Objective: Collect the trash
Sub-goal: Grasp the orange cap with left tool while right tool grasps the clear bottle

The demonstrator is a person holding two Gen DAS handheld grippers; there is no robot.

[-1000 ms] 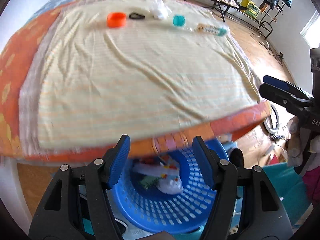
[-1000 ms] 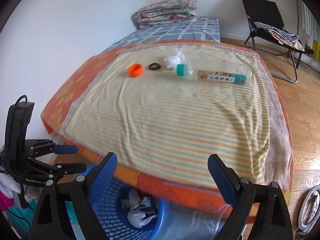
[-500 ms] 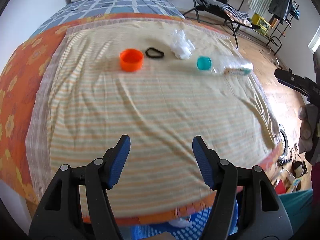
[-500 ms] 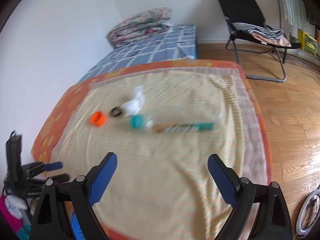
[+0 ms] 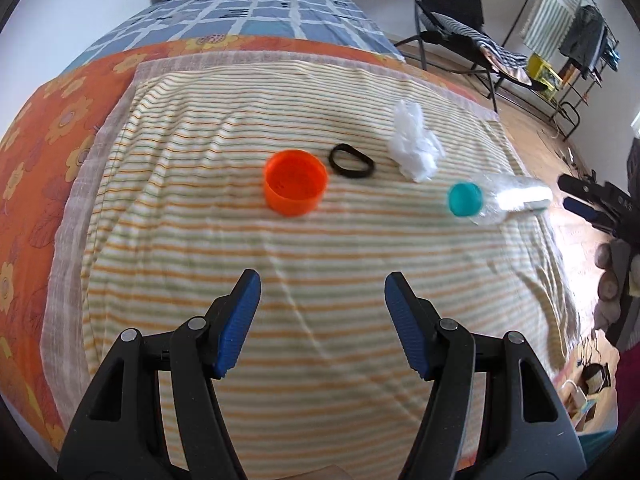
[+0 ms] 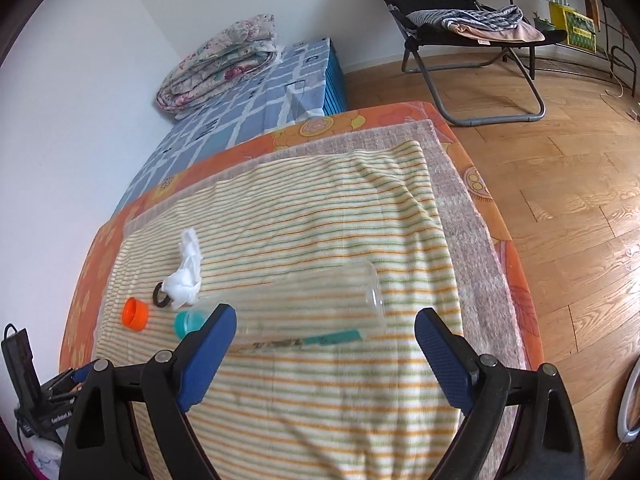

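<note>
A: With the bed (image 6: 472, 216) carrying all the trash on its striped sheet (image 5: 320, 264), I list by size. The bottle (image 6: 304, 304) lies on its side, teal cap (image 6: 188, 322) toward the other items, base toward the floor-side edge. Then the tissue (image 5: 416, 146), the orange cap (image 5: 295, 188), and the black band (image 5: 351, 161), in a loose row near the middle of the sheet.

B: Grippers?

A: The right gripper (image 6: 326, 354) hovers just short of the bottle, jaws spread wide, nothing between them. The left gripper (image 5: 322, 320) hangs over bare sheet short of the orange cap, jaws spread partway, empty.

B: Step in hand, as I judge it: right takes the bottle.

A: Agreed. Notes for doing it well: straddle the body across its width, not along its length; close near the middle so it does not swing. Clear thin plastic will likely dent and may slip, so squeeze gently. Keep the lower pad from snagging the sheet.

B: And left?

A: The orange cap is the likely target; pinch across its rim.
</note>
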